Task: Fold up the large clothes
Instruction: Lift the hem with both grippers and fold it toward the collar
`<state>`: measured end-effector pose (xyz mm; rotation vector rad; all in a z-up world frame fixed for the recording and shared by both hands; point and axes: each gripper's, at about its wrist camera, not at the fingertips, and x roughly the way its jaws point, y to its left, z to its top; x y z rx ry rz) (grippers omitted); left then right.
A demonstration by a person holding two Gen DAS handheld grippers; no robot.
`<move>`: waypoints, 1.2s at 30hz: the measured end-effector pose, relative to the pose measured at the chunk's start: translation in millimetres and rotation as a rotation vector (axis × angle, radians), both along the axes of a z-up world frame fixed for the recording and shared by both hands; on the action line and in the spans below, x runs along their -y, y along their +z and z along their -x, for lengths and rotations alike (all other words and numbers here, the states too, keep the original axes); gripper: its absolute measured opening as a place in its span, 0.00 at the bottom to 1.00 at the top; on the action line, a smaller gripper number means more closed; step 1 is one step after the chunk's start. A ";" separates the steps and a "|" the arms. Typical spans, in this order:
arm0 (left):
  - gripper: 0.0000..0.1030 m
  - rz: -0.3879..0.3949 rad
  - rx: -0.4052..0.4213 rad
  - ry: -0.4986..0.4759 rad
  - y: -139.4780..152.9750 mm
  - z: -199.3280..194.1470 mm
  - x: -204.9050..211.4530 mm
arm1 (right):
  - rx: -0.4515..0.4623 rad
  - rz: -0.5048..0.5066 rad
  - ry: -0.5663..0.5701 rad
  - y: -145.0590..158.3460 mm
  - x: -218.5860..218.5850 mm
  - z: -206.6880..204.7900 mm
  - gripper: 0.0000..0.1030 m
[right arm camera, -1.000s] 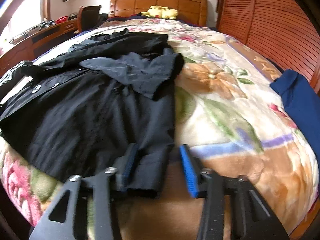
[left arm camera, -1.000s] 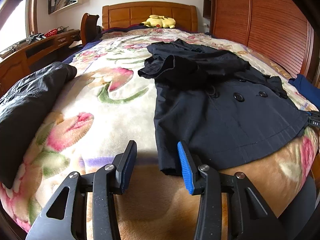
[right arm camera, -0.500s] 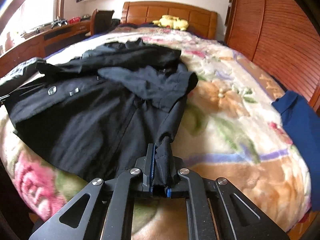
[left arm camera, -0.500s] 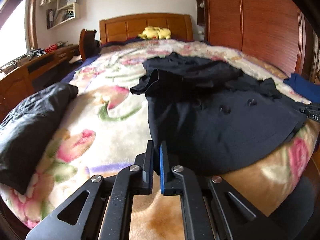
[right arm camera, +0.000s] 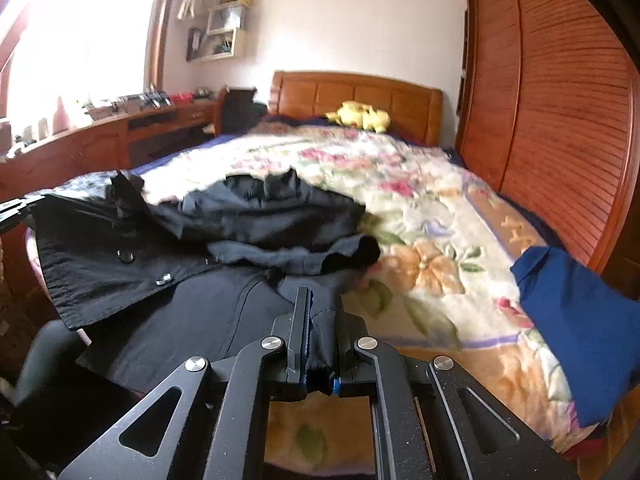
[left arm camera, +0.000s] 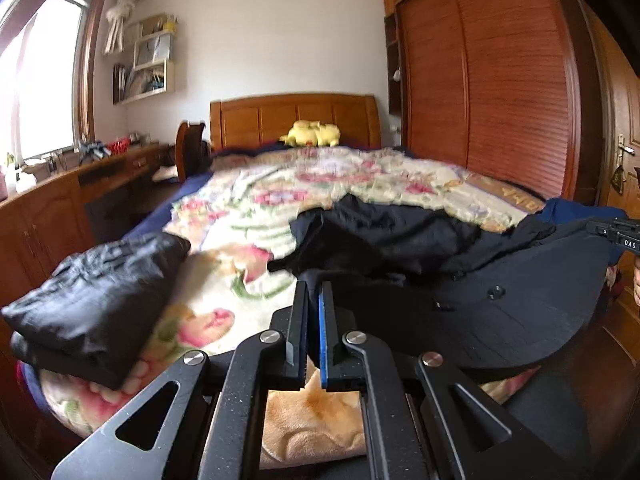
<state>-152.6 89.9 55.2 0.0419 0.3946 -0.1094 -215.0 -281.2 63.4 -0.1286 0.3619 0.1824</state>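
Right wrist view: our right claw (right arm camera: 316, 312) clamps the black coat's (right arm camera: 192, 304) hem corner; our left claw (left arm camera: 314, 312) pinches the opposite corner. We hold the hem lifted off the floral bed (right arm camera: 432, 216), beside a folded black jacket (left arm camera: 92, 300).

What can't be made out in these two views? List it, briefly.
- Left wrist view: whether the left tool actually pinches the black coat; its nearly shut fingers hide the contact.
- Right wrist view: the blue garment runs into the dark border on the right, so its full shape is cut off.
- Both views: the floral blanket is motion-blurred farther up the bed.
- Left wrist view: the wall shelf contents are too small and blurred.
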 end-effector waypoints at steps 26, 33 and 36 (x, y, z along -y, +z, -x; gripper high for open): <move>0.05 -0.032 0.112 -0.008 28.0 10.0 -11.3 | 0.116 0.024 0.000 22.2 -4.0 39.9 0.07; 0.05 -0.019 0.064 0.003 6.6 -23.9 -8.4 | 0.071 -0.004 -0.014 16.9 -9.5 -18.3 0.07; 0.05 -0.014 0.048 0.005 1.5 -42.6 -9.7 | 0.065 0.007 -0.022 17.3 -15.4 -34.8 0.07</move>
